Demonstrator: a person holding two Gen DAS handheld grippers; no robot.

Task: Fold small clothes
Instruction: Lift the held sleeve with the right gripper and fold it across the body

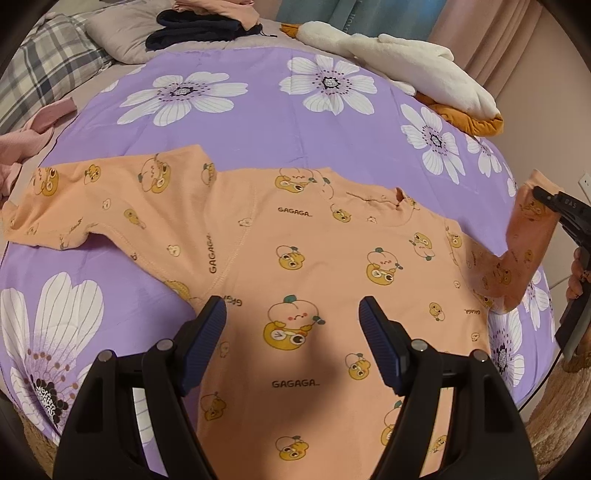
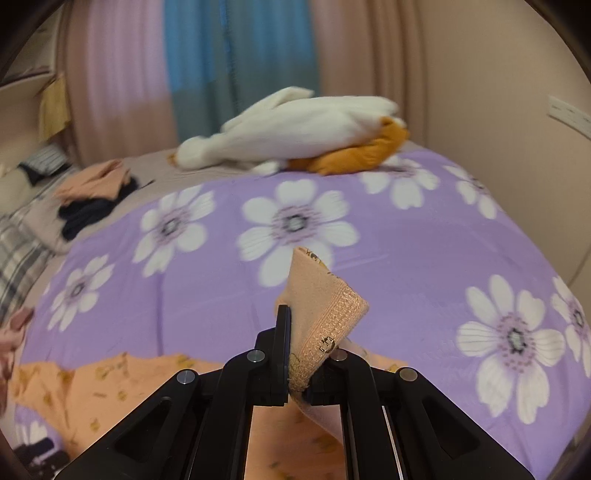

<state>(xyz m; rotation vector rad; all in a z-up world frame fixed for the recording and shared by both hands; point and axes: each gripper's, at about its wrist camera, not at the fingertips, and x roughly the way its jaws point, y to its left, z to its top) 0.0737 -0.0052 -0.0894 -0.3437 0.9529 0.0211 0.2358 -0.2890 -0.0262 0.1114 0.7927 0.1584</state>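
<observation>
Room: pale walls, pink and teal curtains (image 2: 207,74) behind the bed.
Bed: purple quilt (image 1: 258,122) with white flowers, covering most of both views; plaid pillow (image 1: 44,62) at far left.
Shirt: peach long-sleeved top (image 1: 295,266) with cartoon print, spread flat and face up on the quilt, body toward the camera, left sleeve (image 1: 92,199) stretched out flat.
Right sleeve: cuff (image 2: 325,314) lifted clear of the quilt, rest of the sleeve rising from the shoulder.
Progress: early, by the look of it; body unfolded, one sleeve raised as if to fold inward, other sleeve and body folds left to do.
Plush goose: white with orange feet (image 1: 406,62), lying at the far edge of the quilt.
Folded pile: dark and peach clothes (image 1: 207,26) beyond the quilt, possibly finished items.
Pink garment: bunched at the left edge (image 1: 22,140).
Right gripper (image 2: 295,347): fingers pressed together, pinching the cuff.
Left gripper (image 1: 291,325): fingers spread, hovering above the shirt body, holding nothing.
</observation>
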